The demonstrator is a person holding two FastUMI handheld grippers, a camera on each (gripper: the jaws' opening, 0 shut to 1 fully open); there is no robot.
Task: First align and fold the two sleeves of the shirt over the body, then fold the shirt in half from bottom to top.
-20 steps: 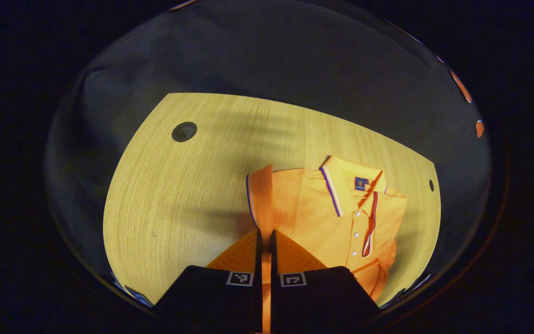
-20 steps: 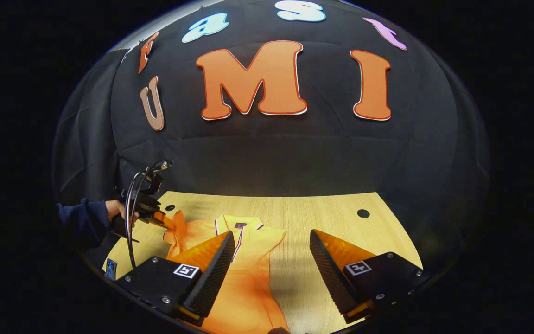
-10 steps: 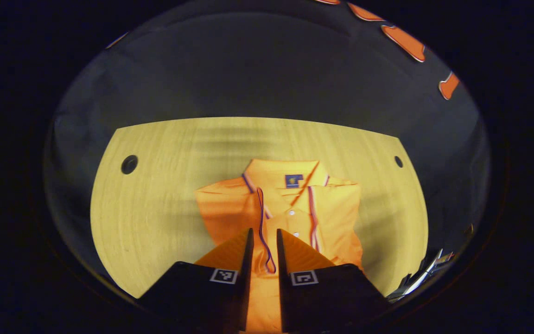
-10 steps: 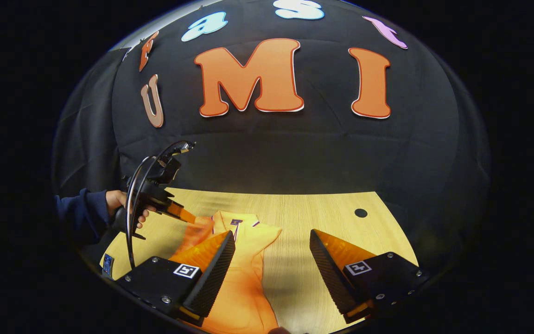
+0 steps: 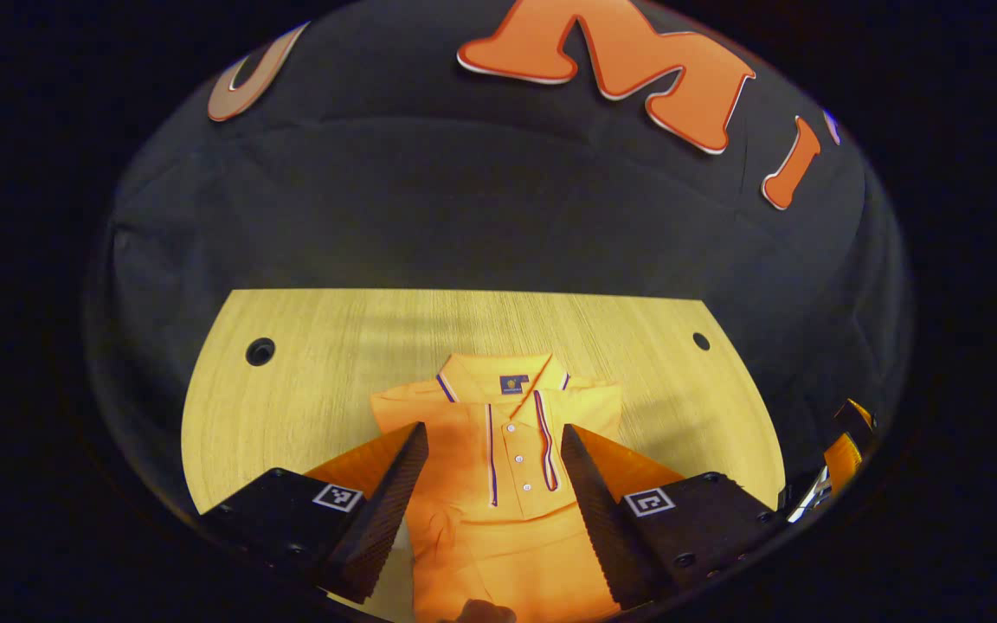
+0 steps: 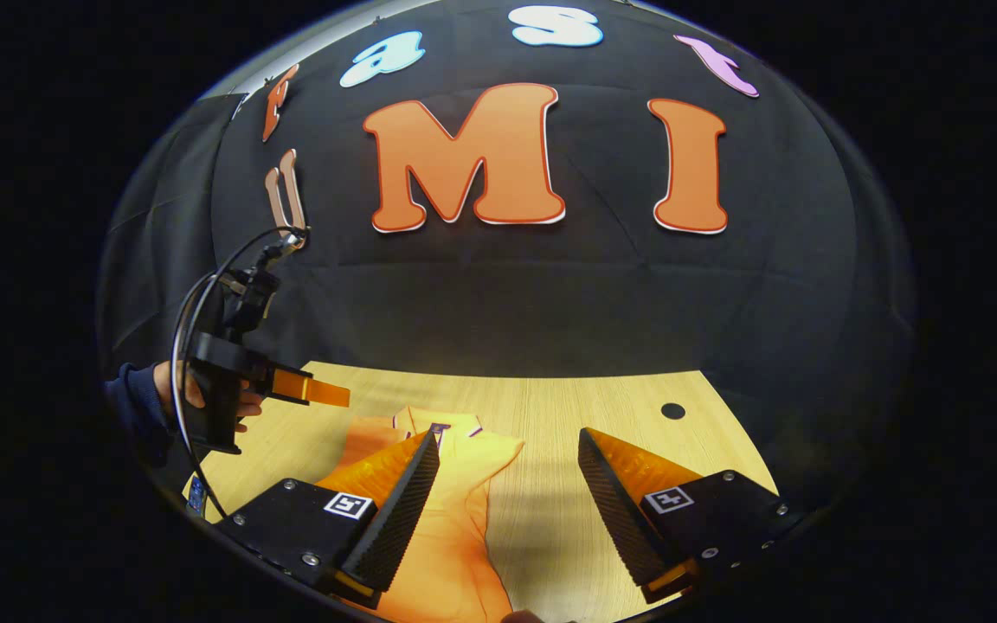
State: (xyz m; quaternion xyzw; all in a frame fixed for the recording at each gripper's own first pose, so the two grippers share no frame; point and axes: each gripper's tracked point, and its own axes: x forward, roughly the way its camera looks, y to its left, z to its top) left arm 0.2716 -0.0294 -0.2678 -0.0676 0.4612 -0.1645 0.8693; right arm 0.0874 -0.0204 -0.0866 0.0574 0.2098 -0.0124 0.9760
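I am looking over one orange shirt (image 5: 507, 450) lying on one wooden table (image 5: 308, 381), which is showing two round holes (image 5: 260, 351), and I am holding two grippers (image 5: 490, 484).

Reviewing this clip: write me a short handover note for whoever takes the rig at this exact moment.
Left gripper: open, holding nothing, above the shirt.
Right gripper: open, holding nothing, over the shirt's edge and the table.
Shirt lies collar away on the table, narrowed; both sleeves look folded over the body.
Left: check the sleeves line up, then fold bottom to top.
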